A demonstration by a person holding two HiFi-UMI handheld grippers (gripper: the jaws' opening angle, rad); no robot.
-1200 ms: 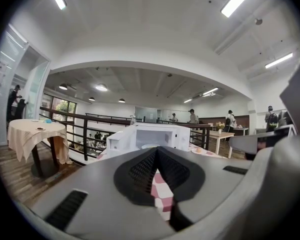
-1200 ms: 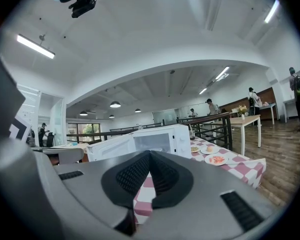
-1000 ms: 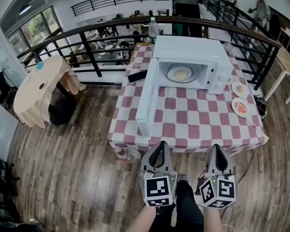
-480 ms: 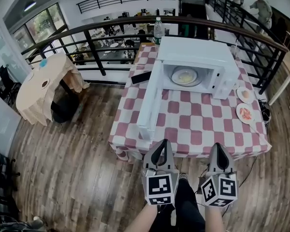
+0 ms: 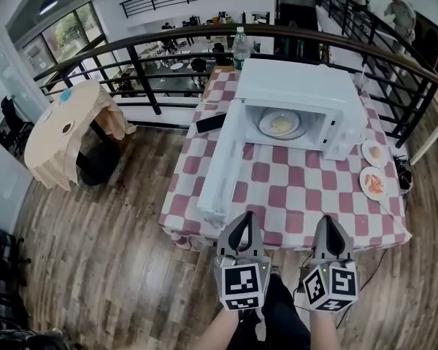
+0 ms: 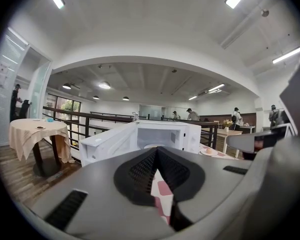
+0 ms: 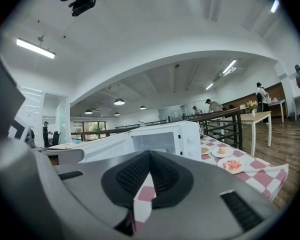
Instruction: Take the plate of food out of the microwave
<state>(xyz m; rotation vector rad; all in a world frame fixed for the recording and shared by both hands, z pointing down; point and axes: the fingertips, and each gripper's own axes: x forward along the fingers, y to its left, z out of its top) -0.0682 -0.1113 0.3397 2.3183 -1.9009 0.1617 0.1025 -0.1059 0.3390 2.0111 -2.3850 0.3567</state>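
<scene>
A white microwave (image 5: pixel 296 86) stands on the checked table (image 5: pixel 277 195) with its door (image 5: pixel 220 165) swung wide open toward me. Inside sits a plate of pale food (image 5: pixel 280 123). My left gripper (image 5: pixel 240 226) and right gripper (image 5: pixel 330 229) hover side by side at the table's near edge, both shut and empty, well short of the microwave. In the left gripper view the microwave (image 6: pixel 160 134) shows just above the left gripper (image 6: pixel 157 149) and its closed jaws. In the right gripper view the microwave (image 7: pixel 162 136) lies ahead of the right gripper (image 7: pixel 150 153).
Two plates of food (image 5: pixel 374 182) lie on the table right of the microwave. A water bottle (image 5: pixel 240 47) stands behind it and a dark flat object (image 5: pixel 210 123) lies left of the door. A railing (image 5: pixel 131 57) runs behind; a round covered table (image 5: pixel 62 126) stands at left.
Both grippers have moved forward together toward the table; the microwave and table now sit nearer and lower in the head view. Jaws stay shut.
</scene>
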